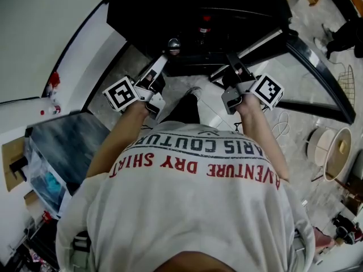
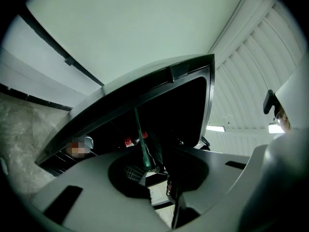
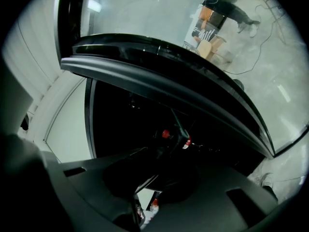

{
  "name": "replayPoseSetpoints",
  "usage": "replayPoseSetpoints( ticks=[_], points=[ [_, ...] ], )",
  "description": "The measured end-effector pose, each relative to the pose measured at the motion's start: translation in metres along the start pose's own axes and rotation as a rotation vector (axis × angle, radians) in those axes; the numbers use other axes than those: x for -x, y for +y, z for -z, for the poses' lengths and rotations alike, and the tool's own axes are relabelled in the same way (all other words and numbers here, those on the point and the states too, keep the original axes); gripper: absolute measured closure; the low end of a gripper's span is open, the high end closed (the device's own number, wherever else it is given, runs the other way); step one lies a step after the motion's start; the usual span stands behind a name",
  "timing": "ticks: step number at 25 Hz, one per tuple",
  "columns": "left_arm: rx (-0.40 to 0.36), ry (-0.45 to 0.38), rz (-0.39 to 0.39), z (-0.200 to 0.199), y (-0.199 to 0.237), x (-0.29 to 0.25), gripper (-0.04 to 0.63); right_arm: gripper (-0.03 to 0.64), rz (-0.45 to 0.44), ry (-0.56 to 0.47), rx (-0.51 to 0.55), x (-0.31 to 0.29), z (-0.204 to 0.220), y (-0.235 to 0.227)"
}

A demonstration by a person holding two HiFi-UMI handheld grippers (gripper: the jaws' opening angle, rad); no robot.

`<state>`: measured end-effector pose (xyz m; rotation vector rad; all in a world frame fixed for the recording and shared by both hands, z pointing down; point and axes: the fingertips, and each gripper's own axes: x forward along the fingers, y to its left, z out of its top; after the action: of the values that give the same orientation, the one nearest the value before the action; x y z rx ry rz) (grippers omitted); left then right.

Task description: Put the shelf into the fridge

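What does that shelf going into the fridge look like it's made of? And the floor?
The shelf looks like clear glass: its thin, smooth edge shows green, as glass edges do. The floor seems to be pale stone or tile, judging by its grey mottling; which of the two is unclear.

Left tongs (image 2: pixel 155 175): grey, closed on lower end of glass shelf (image 2: pixel 141 144); shelf seen edge-on, thin green line, leaning.
Fridge (image 2: pixel 186 105): dark open cavity, just beyond tongs.
Red-capped bottles (image 2: pixel 129 141): inside fridge, low.
Marbled floor (image 2: pixel 19 129): left of fridge.
White ribbed surface (image 2: pixel 256 81): right of fridge.
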<state>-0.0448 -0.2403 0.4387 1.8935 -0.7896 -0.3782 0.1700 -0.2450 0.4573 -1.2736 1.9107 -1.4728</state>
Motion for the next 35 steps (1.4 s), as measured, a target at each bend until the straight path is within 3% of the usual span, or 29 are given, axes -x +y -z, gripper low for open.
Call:
replayPoseSetpoints(
  ticks=[4, 8, 15, 18, 25, 35],
  points=[
    [-0.021, -0.002, 0.011, 0.000, -0.003, -0.001, 0.498, 0.555, -0.007, -0.015, -0.008, -0.002, -0.001, 0.002],
    [-0.040, -0.005, 0.052, 0.001, -0.009, -0.001, 0.440, 0.555, -0.007, -0.020, -0.015, -0.003, -0.002, 0.000],
    [-0.059, 0.067, 0.081, 0.025, -0.009, -0.002, 0.371, 0.558, -0.010, -0.022, -0.025, -0.003, -0.003, 0.000],
    [-0.090, 0.117, 0.103, 0.043, -0.012, -0.005, 0.371, 0.558, -0.005, -0.025, -0.028, -0.004, -0.003, 0.000],
    [-0.240, 0.236, 0.168, 0.074, -0.034, -0.021, 0.371, 0.557, 0.003, -0.025, -0.018, -0.003, -0.003, -0.001],
    [-0.274, 0.246, 0.161, 0.075, -0.036, -0.036, 0.453, 0.557, 0.004, -0.023, -0.013, -0.004, -0.003, -0.001]
  ],
)
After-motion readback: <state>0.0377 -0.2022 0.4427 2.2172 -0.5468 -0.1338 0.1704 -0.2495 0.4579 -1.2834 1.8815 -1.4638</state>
